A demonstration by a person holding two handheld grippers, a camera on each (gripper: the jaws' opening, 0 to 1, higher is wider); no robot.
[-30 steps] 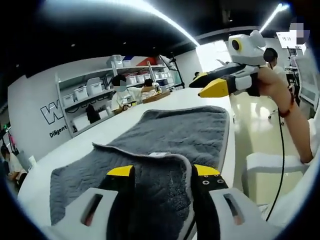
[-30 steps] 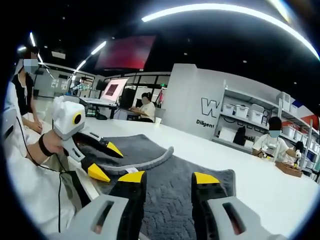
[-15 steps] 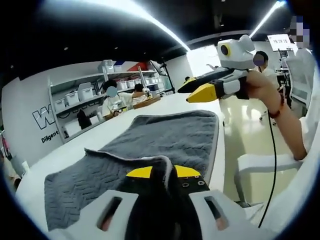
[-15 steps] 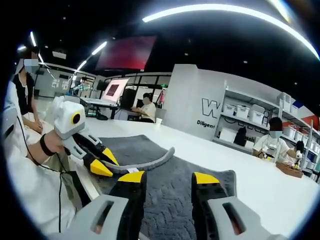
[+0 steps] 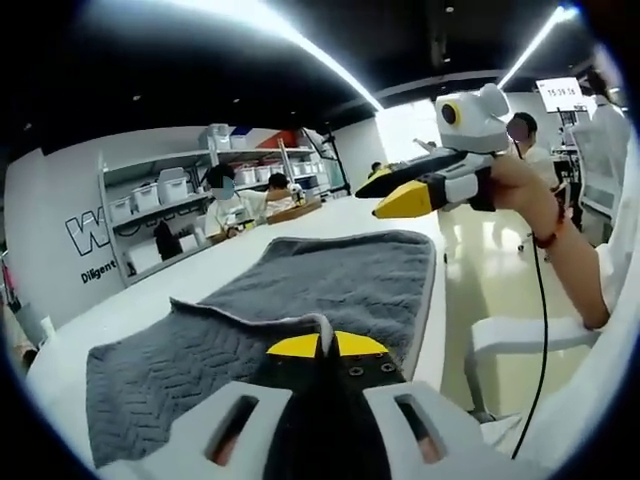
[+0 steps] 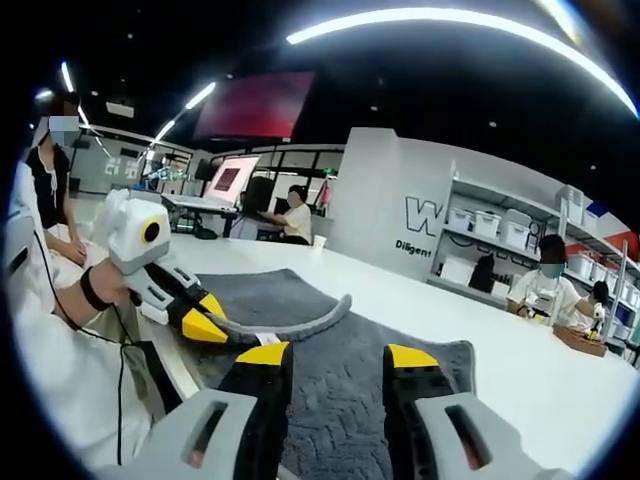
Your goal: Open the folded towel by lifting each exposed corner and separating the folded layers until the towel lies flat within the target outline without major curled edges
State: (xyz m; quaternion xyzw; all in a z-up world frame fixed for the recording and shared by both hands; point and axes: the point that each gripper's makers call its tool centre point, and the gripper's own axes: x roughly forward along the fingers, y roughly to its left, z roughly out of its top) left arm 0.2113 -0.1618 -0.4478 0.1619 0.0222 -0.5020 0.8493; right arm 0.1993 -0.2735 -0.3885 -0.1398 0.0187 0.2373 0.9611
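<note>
A grey towel [image 5: 340,275] with a pale hem lies partly folded on the white table [image 5: 120,310]. One layer's edge rises in a ridge [image 6: 318,320] across it. My left gripper [image 5: 320,345] is shut on that folded edge at the towel's near side; the right gripper view shows the left gripper [image 6: 220,325] from the side, pinching the hem. My right gripper [image 6: 338,355] is open, low over the towel [image 6: 345,400], nothing between its jaws. In the left gripper view the right gripper [image 5: 368,200] hovers above the towel's far right corner, held by a hand.
Shelves of white bins [image 5: 160,190] line the far wall, with seated people in front. The table's edge [image 5: 440,290] runs close along the towel's right side, a white chair [image 5: 510,335] beyond it. Another person [image 6: 50,190] stands at the left.
My left gripper's jaws, open a second ago around the folded edge, have shut on it. The right gripper stayed open and barely shifted.
</note>
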